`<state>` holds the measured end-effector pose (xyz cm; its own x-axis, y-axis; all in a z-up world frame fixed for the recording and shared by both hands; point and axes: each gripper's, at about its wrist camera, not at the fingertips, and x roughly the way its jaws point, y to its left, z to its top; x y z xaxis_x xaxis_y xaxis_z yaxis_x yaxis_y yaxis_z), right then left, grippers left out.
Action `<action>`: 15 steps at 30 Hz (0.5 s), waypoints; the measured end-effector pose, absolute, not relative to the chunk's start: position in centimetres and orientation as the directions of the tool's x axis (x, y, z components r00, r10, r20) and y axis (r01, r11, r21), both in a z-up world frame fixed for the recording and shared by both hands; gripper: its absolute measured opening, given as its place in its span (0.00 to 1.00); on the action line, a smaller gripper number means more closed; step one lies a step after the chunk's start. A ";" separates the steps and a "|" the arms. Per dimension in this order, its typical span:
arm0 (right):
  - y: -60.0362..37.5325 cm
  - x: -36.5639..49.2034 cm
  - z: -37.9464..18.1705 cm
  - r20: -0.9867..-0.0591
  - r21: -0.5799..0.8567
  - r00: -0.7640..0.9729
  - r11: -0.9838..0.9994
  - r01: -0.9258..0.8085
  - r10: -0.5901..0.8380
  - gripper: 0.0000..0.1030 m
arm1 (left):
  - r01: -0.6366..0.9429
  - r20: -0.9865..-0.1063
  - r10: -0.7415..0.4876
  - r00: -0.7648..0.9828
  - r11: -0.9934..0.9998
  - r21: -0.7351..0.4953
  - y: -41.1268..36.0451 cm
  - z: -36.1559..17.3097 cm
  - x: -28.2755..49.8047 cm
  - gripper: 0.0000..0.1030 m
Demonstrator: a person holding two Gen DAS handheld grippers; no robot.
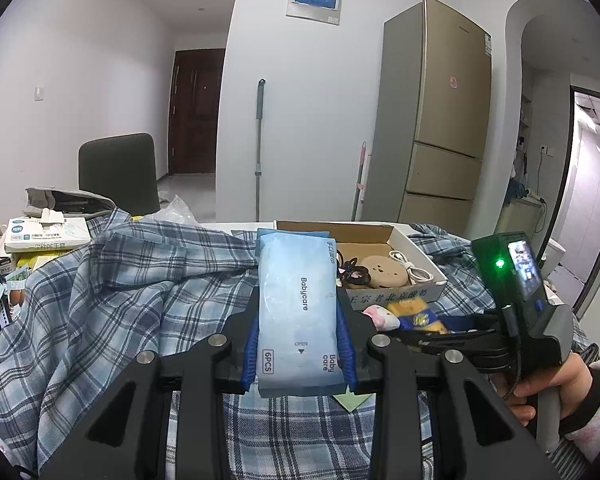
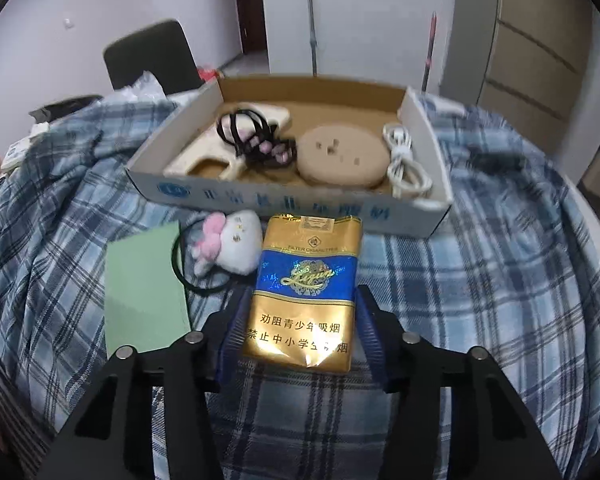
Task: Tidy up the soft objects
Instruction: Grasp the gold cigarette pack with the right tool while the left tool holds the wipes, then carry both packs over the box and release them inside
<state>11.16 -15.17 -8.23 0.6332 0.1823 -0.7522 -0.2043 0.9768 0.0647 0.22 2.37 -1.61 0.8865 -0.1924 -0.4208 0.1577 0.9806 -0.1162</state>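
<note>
Between left fingers (image 1: 300, 344), "Babycare" pack (image 1: 296, 304).

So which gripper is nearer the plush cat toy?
Right. The right gripper sits just beside the plush cat toy, around a cigarette pack; the left gripper holds wipes farther back.

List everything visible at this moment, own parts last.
wipes pack: 1, pale blue, clamped in the left tool
cigarette pack: 1, gold and blue, between the right tool's pads
cardboard box: 1, white outside, on the plaid cloth
hair ties: several, dark, in the box
white cable: 1, in the box
plush toy: 1, white and pink, before the box
green card: 1, left of the plush toy
plaid cloth: 1, blue
left tool: 1, black
right tool: 1, black
</note>
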 end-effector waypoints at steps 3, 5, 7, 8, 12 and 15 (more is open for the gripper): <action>-15.2 9.8 -6.6 -0.668 0.036 0.721 0.976 -0.215 0.184 0.48 | 0.159 -0.417 -0.192 0.888 0.981 -0.112 2.3 -1.6 0.2 0.33; -15.2 8.6 -5.2 -0.590 0.007 0.787 0.976 -0.219 0.181 0.48 | 0.162 -0.413 -0.192 0.890 0.981 -0.108 2.3 -1.6 0.1 0.32; -15.0 7.4 -4.1 -0.514 -0.016 0.837 0.974 -0.227 0.187 0.49 | 0.165 -0.407 -0.193 0.893 0.981 -0.102 2.1 -1.5 0.0 0.33; -15.0 6.8 -3.6 -0.482 -0.022 0.854 0.972 -0.236 0.196 0.49 | 0.168 -0.405 -0.195 0.893 0.981 -0.101 2.1 -1.5 -0.1 0.33; -14.6 5.9 -2.2 -0.437 -0.016 0.870 0.965 -0.262 0.229 0.49 | 0.176 -0.395 -0.205 0.896 0.978 -0.109 2.1 -1.2 -0.5 0.32; -14.6 5.5 -0.9 -0.416 0.001 0.875 0.963 -0.271 0.247 0.49 | 0.188 -0.386 -0.220 0.896 0.975 -0.120 1.9 -0.4 -0.9 0.33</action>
